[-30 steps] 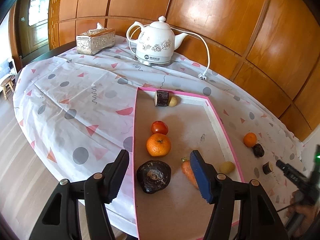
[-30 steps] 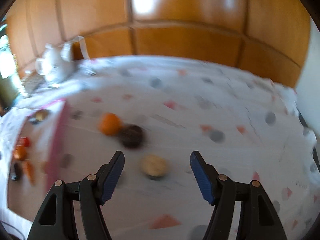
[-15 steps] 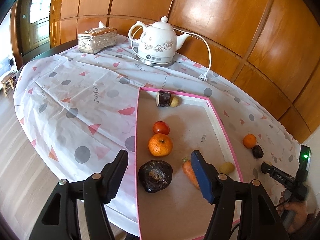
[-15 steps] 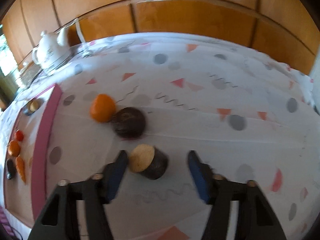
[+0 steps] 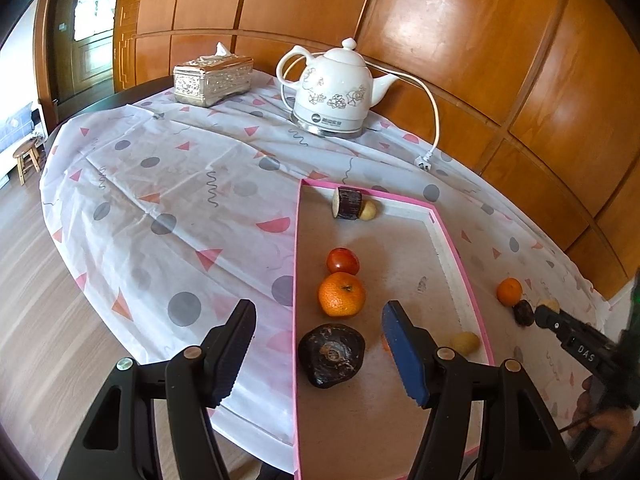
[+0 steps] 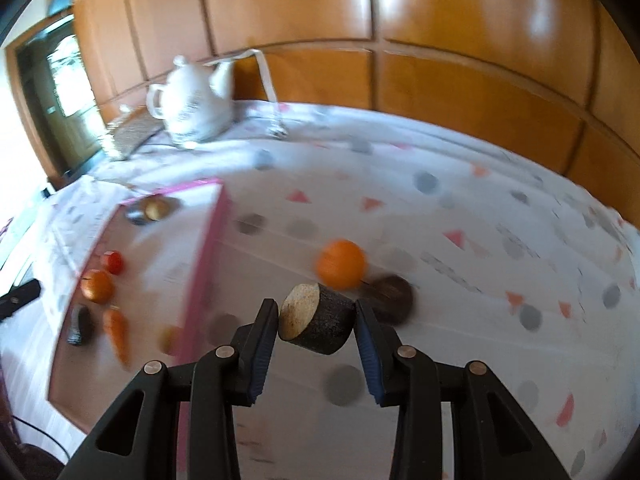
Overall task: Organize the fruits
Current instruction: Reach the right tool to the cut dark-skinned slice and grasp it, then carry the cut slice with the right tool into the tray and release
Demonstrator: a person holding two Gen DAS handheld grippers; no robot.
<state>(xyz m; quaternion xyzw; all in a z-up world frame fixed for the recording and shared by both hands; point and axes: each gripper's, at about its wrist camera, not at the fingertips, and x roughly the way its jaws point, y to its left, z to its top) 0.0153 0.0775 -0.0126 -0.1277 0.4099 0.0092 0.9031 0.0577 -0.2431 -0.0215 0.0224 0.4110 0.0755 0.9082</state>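
Note:
My right gripper point(image 6: 316, 320) is shut on a dark cut eggplant piece point(image 6: 318, 320) with a pale cut face, held above the tablecloth. Behind it lie an orange point(image 6: 341, 264) and a dark round fruit point(image 6: 390, 294). My left gripper point(image 5: 320, 344) is open and empty over the near end of the pink-rimmed tray point(image 5: 460, 276). The tray holds a dark fruit point(image 5: 331, 354), an orange point(image 5: 341, 294), a tomato point(image 5: 343, 261), a carrot partly hidden behind my right finger, a small yellow fruit point(image 5: 464, 342) and an eggplant piece point(image 5: 347, 203).
A white kettle point(image 5: 334, 92) with a cord and a silver tissue box point(image 5: 212, 76) stand at the table's far side. A wooden wall runs behind the table. The right gripper shows at the left wrist view's right edge point(image 5: 576, 344). The tray's pink rim shows left of my right gripper point(image 6: 200, 280).
My right gripper closed on the eggplant piece and lifted it off the cloth, swinging left toward the tray. My left gripper stayed nearly still.

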